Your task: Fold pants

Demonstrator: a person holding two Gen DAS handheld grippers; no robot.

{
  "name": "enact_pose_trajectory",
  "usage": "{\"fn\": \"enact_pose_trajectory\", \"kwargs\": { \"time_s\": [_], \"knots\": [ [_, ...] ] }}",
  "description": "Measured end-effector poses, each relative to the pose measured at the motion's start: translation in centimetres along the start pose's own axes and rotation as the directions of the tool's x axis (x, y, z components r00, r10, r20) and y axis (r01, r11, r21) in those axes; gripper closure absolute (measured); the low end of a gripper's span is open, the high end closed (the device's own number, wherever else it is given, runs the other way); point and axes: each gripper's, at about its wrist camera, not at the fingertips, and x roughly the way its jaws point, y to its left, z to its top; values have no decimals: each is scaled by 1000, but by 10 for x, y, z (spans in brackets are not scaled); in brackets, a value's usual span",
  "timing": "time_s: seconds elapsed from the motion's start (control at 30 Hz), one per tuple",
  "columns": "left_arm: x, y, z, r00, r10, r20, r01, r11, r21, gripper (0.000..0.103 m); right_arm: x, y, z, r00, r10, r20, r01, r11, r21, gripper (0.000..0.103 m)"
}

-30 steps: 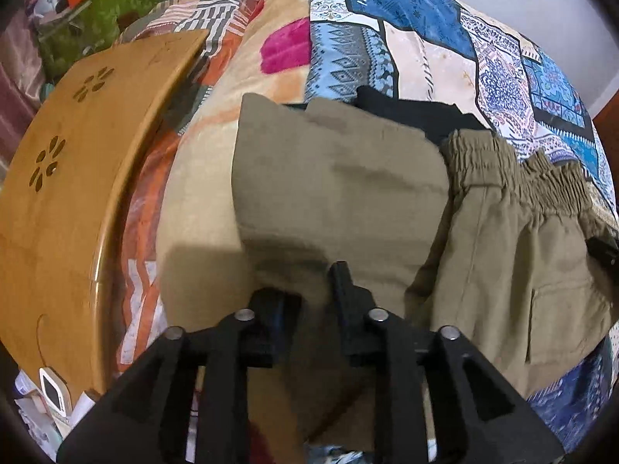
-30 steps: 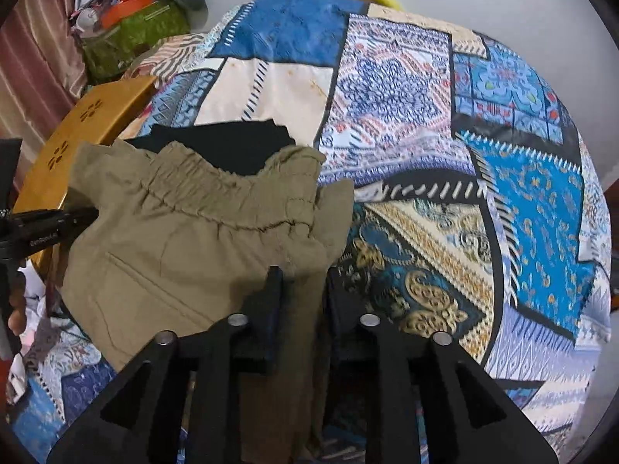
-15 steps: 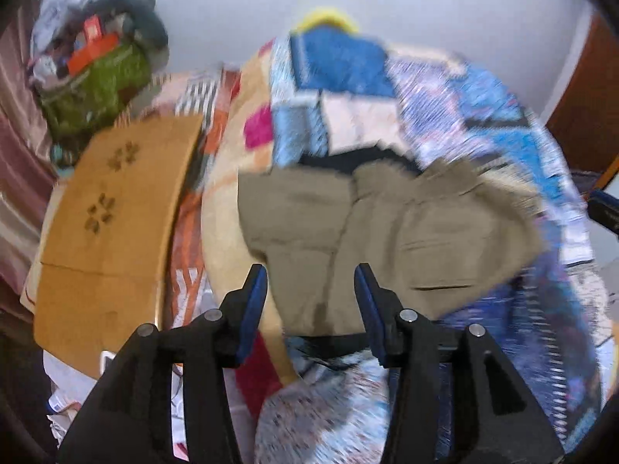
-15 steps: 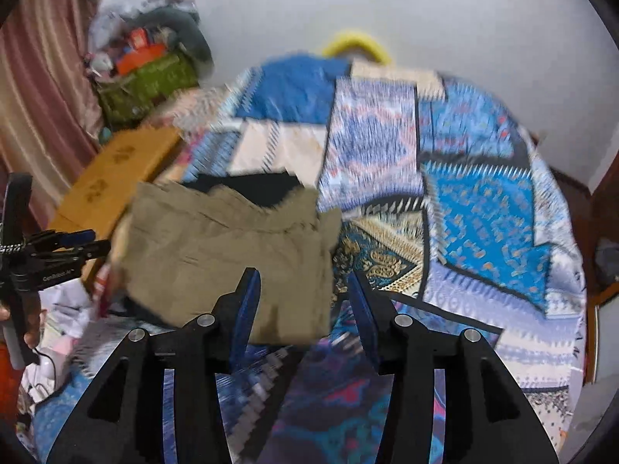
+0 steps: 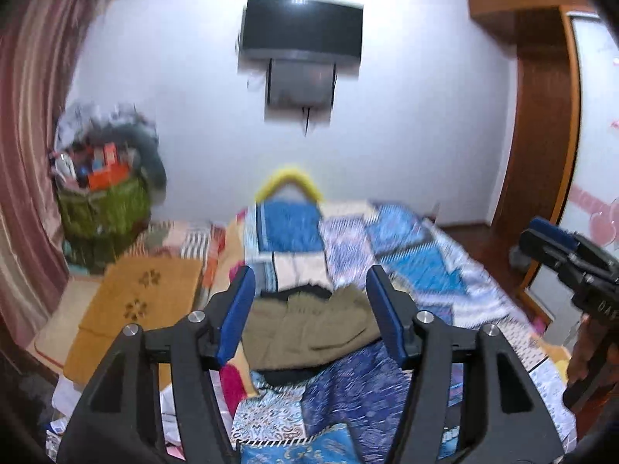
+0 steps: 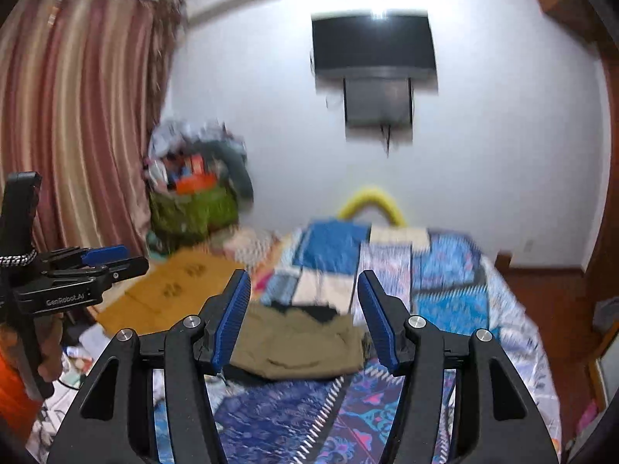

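Left wrist: left gripper [image 5: 309,311] spread wide, empty, held well above the bed [image 5: 433,266]; olive pants [image 5: 309,328] lie folded on the patchwork quilt.

Right wrist: right gripper [image 6: 303,315] likewise wide, empty. Fold looks finished; next, probably just check edges.

The pants [image 5: 309,328] look like a matt olive woven cloth with a soft, slightly rumpled surface, lying on a patchwork bedspread [image 5: 406,255] that's printed cotton-looking fabric, no shine at all. Both the left gripper [image 5: 311,317] and right gripper [image 6: 303,321] are matt black plastic with shiny little metal bolt heads, and their fingers [image 6: 232,321] carry ribbed blue pads that look rubbery. Off to the side there's a smooth, lightly glossy wooden board [image 5: 143,301] with cut-out flower shapes, a striped curtain [image 6: 77,123] in a faintly sheeny cloth, and a glossy black TV [image 6: 373,42] on a plain matt white wall.
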Motion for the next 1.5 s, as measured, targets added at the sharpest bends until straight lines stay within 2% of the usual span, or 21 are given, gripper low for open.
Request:
{"fn": "enact_pose_trajectory", "kwargs": {
  "time_s": [0.1,0.23,0.37,0.47,0.57,0.9,1.5],
  "knots": [
    [-38,-9,0,997,12,82,-12,1000,3,40,-25,12,2,998,11,59,-10,1000,-10,41],
    [-74,-19,-5,986,23,166,-27,999,25,25,-47,28,1,993,21,118,-17,999,-28,32],
    [-94,-24,-13,978,18,206,-24,999,23,13,-57,35,-1,987,-2,161,3,1000,-4,10],
    [-98,-25,-18,977,20,214,-27,999,29,5,-59,38,-2,984,-19,175,20,1000,-4,0],
    [-101,-27,-21,972,32,231,-43,998,43,0,-60,44,-2,983,-43,179,49,998,-25,0],
    [-109,-22,-24,971,29,237,-33,999,11,0,-64,48,-9,987,-46,157,50,999,-21,0],
    [-98,-18,-28,978,18,208,-19,1000,0,0,-64,45,-15,989,-46,141,47,999,-2,0]
  ]
}}
